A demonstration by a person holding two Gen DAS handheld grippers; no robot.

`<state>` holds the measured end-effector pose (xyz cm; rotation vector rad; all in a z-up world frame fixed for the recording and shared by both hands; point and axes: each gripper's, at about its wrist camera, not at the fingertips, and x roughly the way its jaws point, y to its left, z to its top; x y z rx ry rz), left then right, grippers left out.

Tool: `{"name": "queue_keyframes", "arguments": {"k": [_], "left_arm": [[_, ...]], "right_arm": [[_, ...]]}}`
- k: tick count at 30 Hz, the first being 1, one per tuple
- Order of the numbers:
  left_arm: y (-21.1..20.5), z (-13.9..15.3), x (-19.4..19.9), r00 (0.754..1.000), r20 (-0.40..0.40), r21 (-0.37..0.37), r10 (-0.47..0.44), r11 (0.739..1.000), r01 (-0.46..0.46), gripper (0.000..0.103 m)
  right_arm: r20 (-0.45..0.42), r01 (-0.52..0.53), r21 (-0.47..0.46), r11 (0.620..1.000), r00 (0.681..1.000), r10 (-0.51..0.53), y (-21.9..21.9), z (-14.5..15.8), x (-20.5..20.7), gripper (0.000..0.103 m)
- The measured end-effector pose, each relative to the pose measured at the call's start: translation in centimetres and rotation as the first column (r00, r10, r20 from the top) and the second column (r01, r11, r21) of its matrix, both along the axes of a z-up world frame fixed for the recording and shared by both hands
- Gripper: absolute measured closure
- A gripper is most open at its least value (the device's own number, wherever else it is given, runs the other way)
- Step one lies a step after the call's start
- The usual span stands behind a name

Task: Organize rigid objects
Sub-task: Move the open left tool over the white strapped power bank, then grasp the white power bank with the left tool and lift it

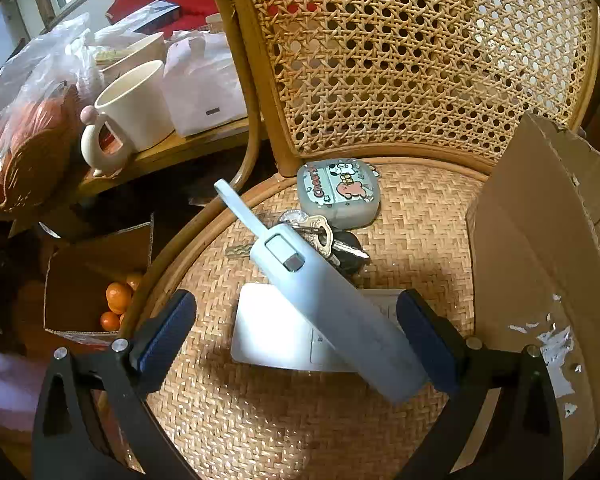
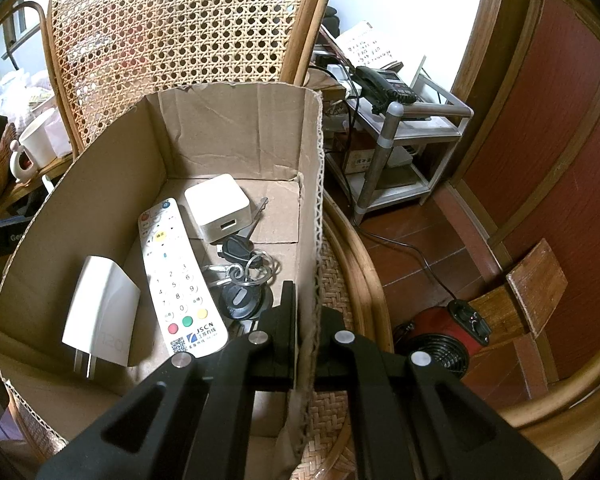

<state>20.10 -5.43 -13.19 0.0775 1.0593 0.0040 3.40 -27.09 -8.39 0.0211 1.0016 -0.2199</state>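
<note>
On a woven rattan chair seat [image 1: 400, 208], the left tongs [image 1: 296, 332] stand wide open, a pale blue power bank [image 1: 320, 292] lying slantwise between their dark blue pads [image 1: 164, 332], its near end close to the right-hand pad; whether it touches cannot be told. Beneath the power bank lies a flat white card [image 1: 268, 328]; beyond the tongs sit a bunch of keys [image 1: 324, 240] and a cartoon-printed case [image 1: 338, 192]. The right tongs [image 2: 306, 344] are clamped shut on the side wall of a cardboard box [image 2: 312, 208]. Inside the box, left of those tongs, lie a white remote control [image 2: 176, 276], two white chargers [image 2: 104, 312] [image 2: 216, 204] and more keys [image 2: 240, 276].
</note>
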Motion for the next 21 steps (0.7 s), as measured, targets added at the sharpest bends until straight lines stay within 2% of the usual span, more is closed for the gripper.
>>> {"name": "queue_keyframes", "arguments": {"k": [4,10,12,14,15,17,20,21], "left_arm": [[-0.2,0.0,-0.3,1.0,-0.003,0.002,-0.012,1.0,0.012,0.003],[0.7,-0.4,-0.3,0.999,-0.041,-0.072,0.014,0.997,-0.017,0.004],[0.7,-0.5,-0.3,0.998,-0.057,-0.093,0.006,0.996,-0.012,0.008],[0.6,-0.6,-0.4,0.997,-0.082,-0.126,-0.009,0.992,-0.002,0.019],[0.5,-0.6,-0.5,0.996,-0.087,-0.129,-0.015,0.992,0.004,0.021],[-0.1,-0.3,-0.7,0.995,-0.087,-0.142,-0.051,0.989,0.038,0.037],[-0.9,-0.1,-1.1,0.992,-0.077,-0.152,-0.095,0.985,0.082,0.053],[-1.1,0.0,-1.2,0.992,-0.073,-0.151,-0.1,0.985,0.088,0.053]], "right_arm": [[0.0,-0.001,0.0,1.0,1.0,0.001,0.0,0.0,0.0,0.097],[-0.001,-0.001,0.0,1.0,1.0,0.001,0.0,0.0,0.0,0.097],[0.0,-0.001,0.0,1.0,1.0,0.001,0.0,0.0,0.0,0.097],[0.0,-0.001,0.0,1.0,1.0,0.001,0.0,0.0,0.0,0.097],[0.0,-0.001,0.0,1.0,1.0,0.001,0.1,0.0,0.0,0.097],[-0.001,-0.002,0.0,1.0,1.0,0.002,0.0,0.0,0.0,0.097],[-0.001,-0.002,0.0,1.0,1.0,0.002,0.0,0.0,0.0,0.097],[-0.001,-0.002,0.0,1.0,1.0,0.002,0.0,0.0,0.0,0.097]]}}
